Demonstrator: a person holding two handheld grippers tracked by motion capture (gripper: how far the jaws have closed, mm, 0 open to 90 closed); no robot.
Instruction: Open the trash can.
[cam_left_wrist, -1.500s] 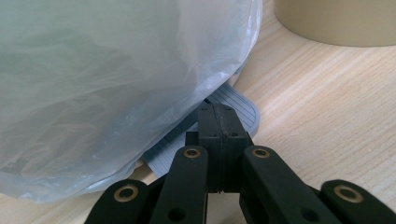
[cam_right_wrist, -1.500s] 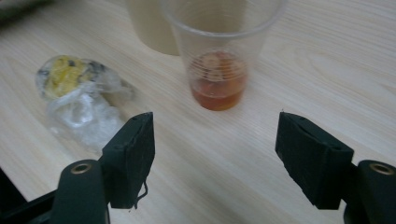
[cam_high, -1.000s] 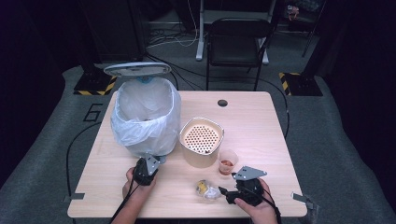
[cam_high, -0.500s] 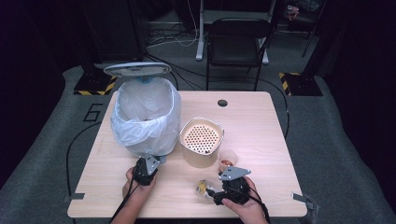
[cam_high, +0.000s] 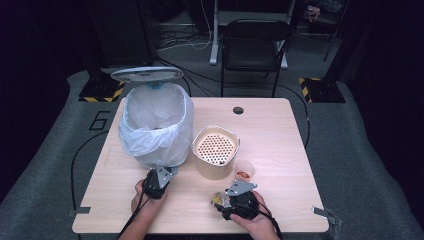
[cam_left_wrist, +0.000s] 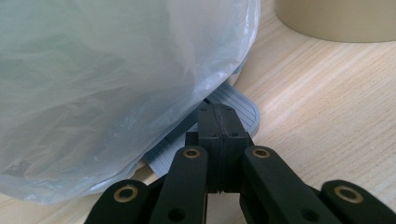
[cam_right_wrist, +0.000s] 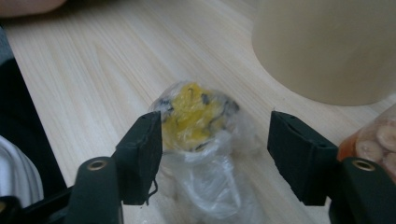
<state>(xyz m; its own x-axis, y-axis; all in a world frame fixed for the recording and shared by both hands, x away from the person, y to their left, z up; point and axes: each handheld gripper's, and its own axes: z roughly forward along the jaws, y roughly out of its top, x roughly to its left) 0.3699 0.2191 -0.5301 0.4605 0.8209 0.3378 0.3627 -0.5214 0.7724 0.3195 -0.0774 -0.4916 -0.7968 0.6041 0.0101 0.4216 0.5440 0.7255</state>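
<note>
Jaws of the right gripper (cam_right_wrist: 215, 140) are standing apart on either side of a crumpled plastic wrapper (cam_right_wrist: 198, 119) with a yellow lump inside; they have just been closing, and the wrapper is lying between them, one pad touching its edge and the other clear of it. In the high view this wrapper (cam_high: 218, 200) is resting on the table (cam_high: 280, 150) near the front edge, just beside the right gripper (cam_high: 226, 206) and in front of a beige perforated container (cam_high: 216, 150). A small cup (cam_high: 244, 171) of snacks is sitting next to that container. The left gripper (cam_left_wrist: 218, 126) is clenched, empty, its tip pressing on the grey pedal (cam_left_wrist: 233, 105) of the bag-lined bin (cam_high: 155, 125), whose lid (cam_high: 147, 74) is standing raised.
</note>
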